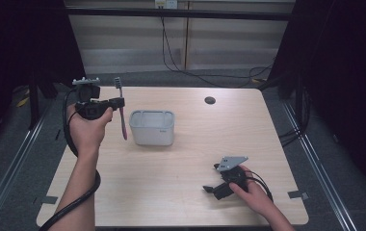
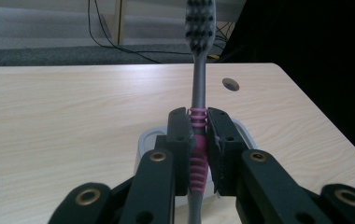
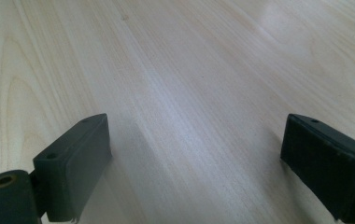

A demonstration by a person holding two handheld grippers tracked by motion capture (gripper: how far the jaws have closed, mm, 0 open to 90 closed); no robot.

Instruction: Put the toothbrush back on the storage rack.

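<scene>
A grey and pink toothbrush stands upright in the air, bristles at the top, just left of a grey rectangular holder on the wooden table. My left gripper is shut on the toothbrush handle. In the left gripper view the toothbrush rises between the pads at its pink ribbed part, with the holder's rim below. My right gripper rests low over the table's front right, open. In the right gripper view its jaws stand wide apart above bare wood, right gripper.
A small round cable hole sits in the table near the back edge. Dark curtains flank both sides. Cables trail on the floor behind the table. Metal rails run along the floor to the left and right.
</scene>
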